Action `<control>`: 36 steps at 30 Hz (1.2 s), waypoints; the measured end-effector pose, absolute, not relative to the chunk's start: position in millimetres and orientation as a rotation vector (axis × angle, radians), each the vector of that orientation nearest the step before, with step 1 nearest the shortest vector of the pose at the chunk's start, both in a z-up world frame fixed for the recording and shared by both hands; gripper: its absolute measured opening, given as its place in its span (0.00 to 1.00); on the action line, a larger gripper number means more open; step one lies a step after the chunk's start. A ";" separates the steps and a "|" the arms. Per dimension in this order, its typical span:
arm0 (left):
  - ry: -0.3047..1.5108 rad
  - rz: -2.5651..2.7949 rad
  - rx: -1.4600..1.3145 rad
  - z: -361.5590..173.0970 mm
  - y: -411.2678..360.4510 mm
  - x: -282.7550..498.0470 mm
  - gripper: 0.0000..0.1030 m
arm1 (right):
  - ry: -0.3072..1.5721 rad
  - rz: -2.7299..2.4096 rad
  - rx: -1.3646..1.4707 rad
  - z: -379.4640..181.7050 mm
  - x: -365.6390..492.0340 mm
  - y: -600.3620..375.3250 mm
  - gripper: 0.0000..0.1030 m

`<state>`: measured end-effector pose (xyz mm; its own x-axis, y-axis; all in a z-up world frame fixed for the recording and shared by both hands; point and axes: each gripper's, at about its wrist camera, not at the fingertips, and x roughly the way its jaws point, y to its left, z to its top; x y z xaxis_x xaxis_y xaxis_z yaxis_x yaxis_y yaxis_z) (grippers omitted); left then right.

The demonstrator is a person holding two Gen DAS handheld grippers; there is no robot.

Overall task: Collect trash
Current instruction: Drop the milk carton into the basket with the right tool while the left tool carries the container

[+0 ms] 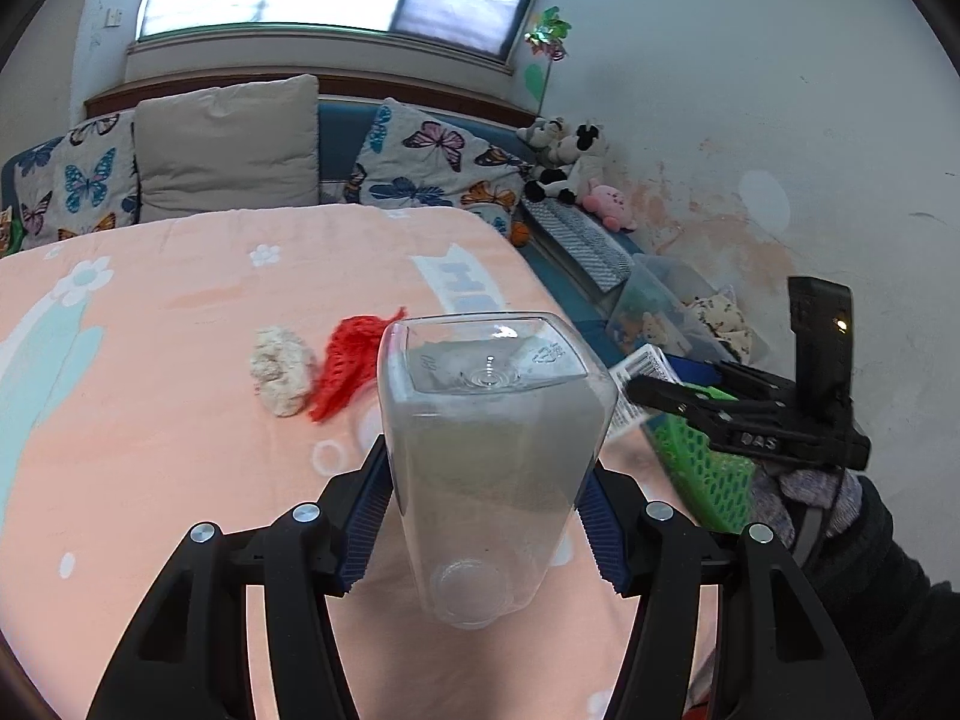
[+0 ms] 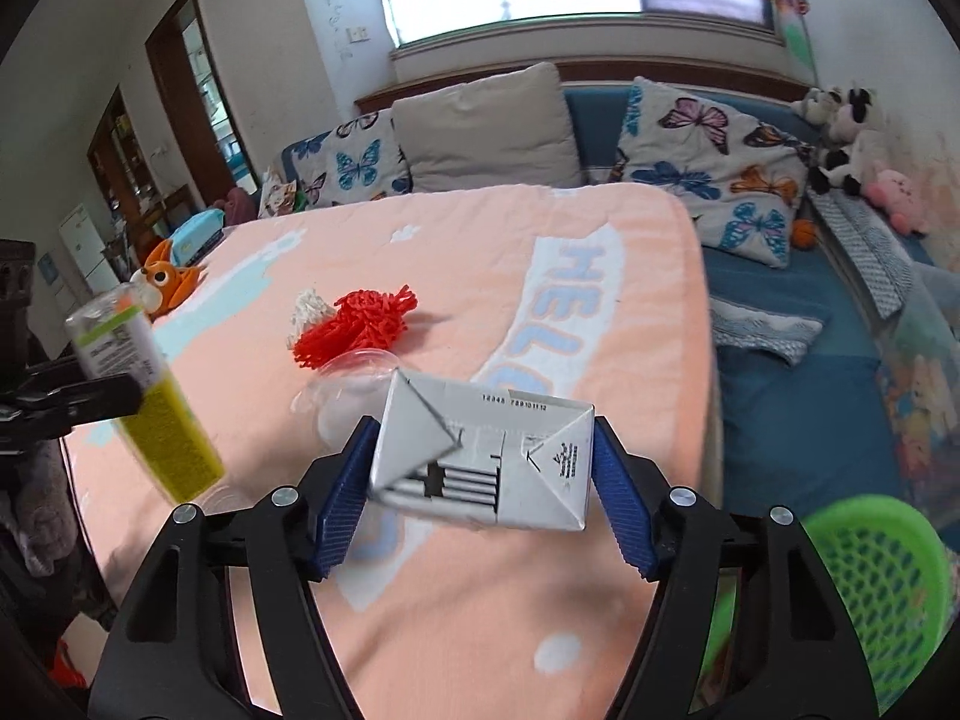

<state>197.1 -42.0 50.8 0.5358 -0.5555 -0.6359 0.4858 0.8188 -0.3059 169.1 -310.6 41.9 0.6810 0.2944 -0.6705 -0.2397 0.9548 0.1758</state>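
A: Looking along the left gripper (image 1: pixel 486 516): clamped on a clear bottle (image 1: pixel 489 450), held above the bed (image 1: pixel 150 450).
B: Right gripper (image 2: pixel 483 492) pinches a carton (image 2: pixel 480 456); green basket (image 2: pixel 876 594) sits lower right. Centre over it before letting go.

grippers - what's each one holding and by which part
Left gripper clamps the clear plastic bottle across its side walls; right gripper grips the white carton by its two opposite sides.

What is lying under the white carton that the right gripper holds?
Under the white carton lies a clear plastic cup on the peach blanket. The carton covers part of the cup, so the rest cannot be seen.
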 end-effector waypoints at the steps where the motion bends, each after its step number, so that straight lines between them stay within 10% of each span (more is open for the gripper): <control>1: 0.788 -0.630 -0.095 52.5 -46.3 196.2 0.55 | 0.766 0.291 0.080 44.5 162.9 -314.5 0.67; 36: 0.785 -0.970 0.015 73.4 -282.7 154.7 0.55 | 0.827 -0.237 0.208 20.0 2.1 -500.7 0.70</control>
